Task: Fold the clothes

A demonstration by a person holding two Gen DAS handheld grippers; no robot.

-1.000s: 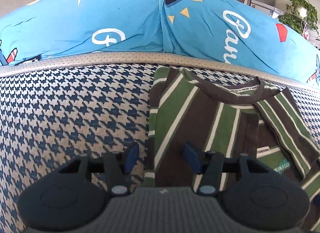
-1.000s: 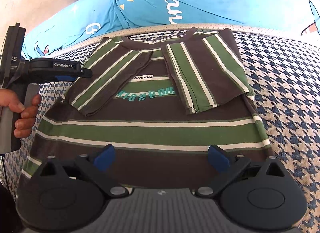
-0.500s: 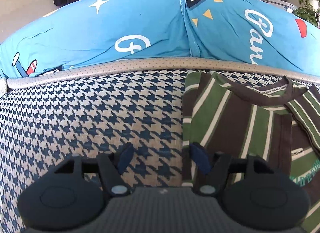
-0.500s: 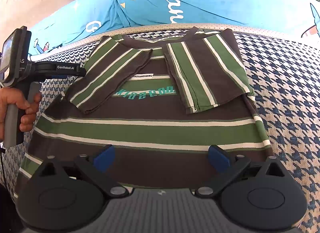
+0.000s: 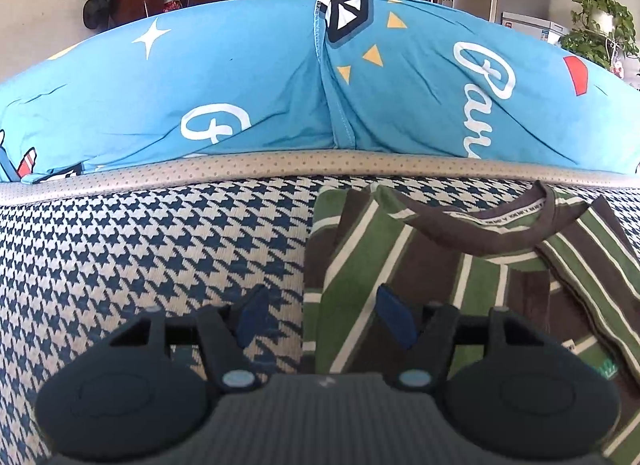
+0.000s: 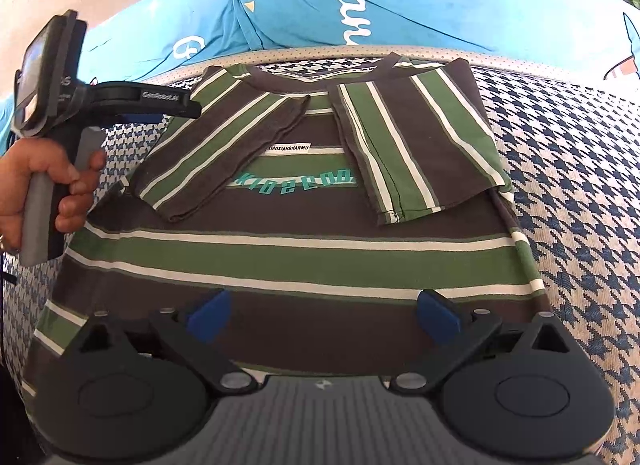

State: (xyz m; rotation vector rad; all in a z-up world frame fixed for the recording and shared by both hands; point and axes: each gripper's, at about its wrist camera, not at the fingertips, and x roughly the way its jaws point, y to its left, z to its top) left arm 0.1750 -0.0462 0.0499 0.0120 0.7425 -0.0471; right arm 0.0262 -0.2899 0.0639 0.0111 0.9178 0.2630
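Lying flat on the houndstooth cushion (image 6: 568, 169), the striped tee (image 6: 304, 249) has its collar toward the cushion's far edge, hem at the near edge, both sleeves already folded in; long axis runs near-to-far. L gripper (image 5: 320, 315) straddles the tee's left side edge w/ jaws apart, just been closing a bit, nothing pinched yet. R gripper (image 6: 324, 315) hangs over the hem, jaws wide, empty. L is nearer that side edge, so probably grabs there next.

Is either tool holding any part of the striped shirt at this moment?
No, nothing is held. The left tool is open over the shirt edge; the right tool is wide open above its hem.
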